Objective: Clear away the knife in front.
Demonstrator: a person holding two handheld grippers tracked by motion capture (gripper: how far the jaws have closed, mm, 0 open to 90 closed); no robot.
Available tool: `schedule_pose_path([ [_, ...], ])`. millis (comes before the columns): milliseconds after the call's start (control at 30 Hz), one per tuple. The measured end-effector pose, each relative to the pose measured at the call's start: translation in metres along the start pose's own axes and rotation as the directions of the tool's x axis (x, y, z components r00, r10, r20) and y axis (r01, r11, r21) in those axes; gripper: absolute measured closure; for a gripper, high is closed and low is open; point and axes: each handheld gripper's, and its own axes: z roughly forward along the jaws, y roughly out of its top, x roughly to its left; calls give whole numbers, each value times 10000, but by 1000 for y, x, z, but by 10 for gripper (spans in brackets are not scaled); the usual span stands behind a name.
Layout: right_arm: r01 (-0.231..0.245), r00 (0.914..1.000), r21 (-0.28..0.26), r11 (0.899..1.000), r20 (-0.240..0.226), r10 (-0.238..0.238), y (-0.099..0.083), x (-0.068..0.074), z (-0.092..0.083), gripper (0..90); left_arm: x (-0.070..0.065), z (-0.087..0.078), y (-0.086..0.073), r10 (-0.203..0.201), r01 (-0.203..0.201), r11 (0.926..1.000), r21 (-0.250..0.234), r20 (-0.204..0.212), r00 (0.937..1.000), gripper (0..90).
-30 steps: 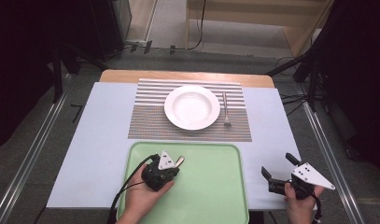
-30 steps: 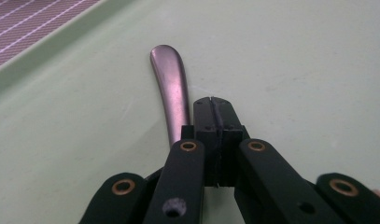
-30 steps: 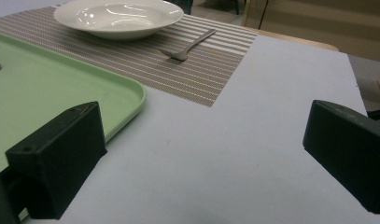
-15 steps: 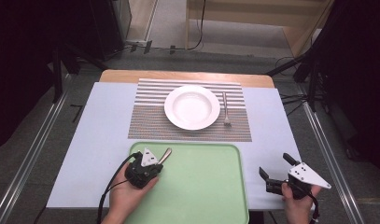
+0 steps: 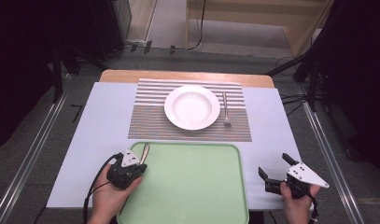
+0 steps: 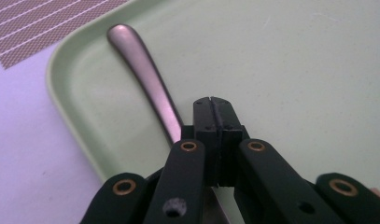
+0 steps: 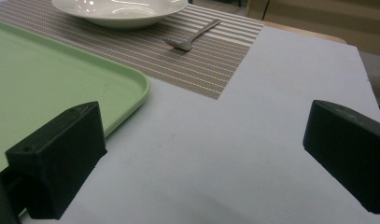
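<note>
Evidently a place setting is partly laid, and one piece of cutlery is in transit. Ahead of both tongs, a white plate sits on the striped placemat, with a fork lying just beside it on the side nearer the right tongs. Those two items look placed.

The left tongs are clenched, jaws pressed together, over the near-left corner of the green tray. A metal utensil handle juts forward from under the closed jaws, along their left flank, with its rounded end above the tray's corner rim. It appears to be clamped low in the jaws, though the working end is hidden beneath the tongs, so whether it is a knife or a spoon cannot be told.

The right tongs are released, jaws wide apart with nothing between them, hovering over the pale table cover just off the tray's near-right corner.

Judging by the layout, what is left is carrying the utensil forward to the placemat and setting it down by the plate, probably on the free side opposite the fork. The tray in front of the tongs holds nothing else.
</note>
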Motion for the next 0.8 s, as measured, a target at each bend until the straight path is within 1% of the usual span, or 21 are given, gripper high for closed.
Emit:
schedule_pose_path([
  [33,0,10000,0,10000,0,0,0,0,0,0,0,0,0,0,0,10000,0,0,10000,897],
  [100,-113,9999,13,9999,-19,113,0,0,0,0,4,-2,-4,-105,105,9998,-161,51,9999,897],
  [133,-167,9998,7,9999,-49,167,0,-1,0,0,5,-2,-6,-152,152,9996,-257,5,9999,896],
  [200,-174,9998,-14,9998,-65,173,0,-1,0,0,7,-3,-8,-151,147,9992,-369,-99,9998,897],
  [267,-55,9999,-9,10000,-107,55,0,-1,1,0,10,-4,-11,-181,181,9978,-637,6,9998,893],
  [300,-77,9999,3,10000,-104,77,0,-1,1,0,11,-5,-13,-209,215,9969,-757,97,9997,862],
  [333,-77,9999,3,10000,-104,77,0,-1,1,0,13,-6,-14,-314,335,9940,-1044,218,9993,862],
  [367,-60,9999,-9,10000,-105,60,0,0,1,0,15,-9,-15,-338,374,9917,-1230,307,9990,794],
  [400,-38,10000,23,10000,-88,39,0,0,1,0,18,-12,-16,-426,484,9876,-1493,419,9982,741],
  [467,-35,10000,39,10000,-49,35,1,0,1,0,24,-18,-17,-685,824,9768,-1977,765,9947,640],
  [500,-45,10000,64,10000,-38,46,1,0,1,0,28,-20,-18,-760,941,9697,-2254,876,9933,570],
  [533,-30,10000,21,10000,-30,30,1,0,1,0,31,-23,-20,-854,1083,9609,-2548,992,9914,500],
  [600,2,10000,42,10000,-13,-2,1,0,0,0,38,-28,-24,-996,1365,9421,-3064,1331,9861,392],
  [633,-20,10000,8,10000,0,20,1,0,0,0,41,-30,-25,-1066,1428,9349,-3249,1268,9862,336],
  [667,-50,10000,-14,10000,-11,50,1,0,0,0,44,-33,-26,-1140,1456,9311,-3344,1124,9871,256],
  [700,-53,10000,-15,10000,-8,53,1,0,-1,0,46,-35,-28,-1191,1481,9250,-3500,1031,9875,192],
  [733,0,10000,-42,10000,9,0,1,0,-1,0,49,-38,-30,-1175,1545,9163,-3695,1207,9857,110],
  [767,0,10000,-42,10000,9,0,1,0,-1,0,53,-41,-32,-1248,1673,9052,-3906,1321,9833,110],
  [800,-5,10000,-90,10000,-24,5,1,1,-1,0,55,-44,-34,-1233,1693,8952,-4122,1361,9830,107],
])
